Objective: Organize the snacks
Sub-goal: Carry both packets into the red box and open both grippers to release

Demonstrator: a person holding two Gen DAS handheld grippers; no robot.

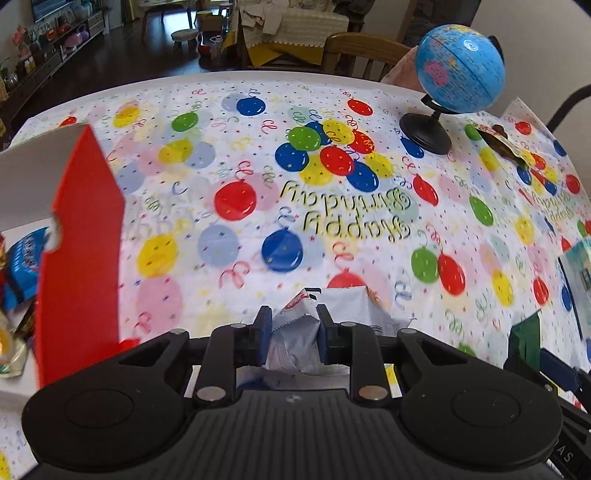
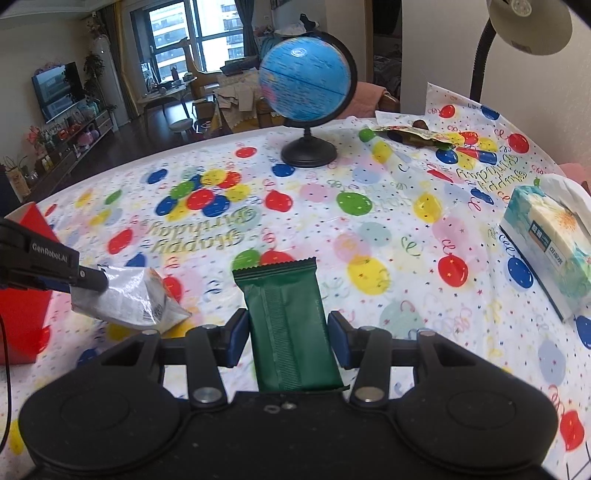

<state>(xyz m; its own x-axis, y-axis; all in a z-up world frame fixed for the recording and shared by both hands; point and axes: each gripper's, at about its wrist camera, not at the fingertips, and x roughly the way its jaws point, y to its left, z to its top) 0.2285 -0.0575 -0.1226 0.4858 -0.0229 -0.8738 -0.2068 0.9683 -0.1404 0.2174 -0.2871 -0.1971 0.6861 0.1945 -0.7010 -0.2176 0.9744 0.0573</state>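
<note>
My left gripper (image 1: pixel 291 328) is shut on a white and silver snack packet (image 1: pixel 295 343), held above the table; the packet also shows in the right wrist view (image 2: pixel 129 299). A red box (image 1: pixel 81 236) with a white inside stands open just left of it, with several snack packets (image 1: pixel 22 258) inside. My right gripper (image 2: pixel 288 332) is shut on a dark green snack packet (image 2: pixel 288 325), held above the tablecloth. Its edge shows in the left wrist view (image 1: pixel 524 339). A brown and yellow wrapper (image 2: pixel 413 134) lies at the far right of the table.
A blue globe (image 2: pixel 306 81) on a black stand sits at the far side of the balloon tablecloth (image 2: pixel 369 229). A tissue box (image 2: pixel 550 243) stands at the right edge. A lamp (image 2: pixel 528 26) rises at the back right. A wooden chair (image 1: pixel 354 51) is behind the table.
</note>
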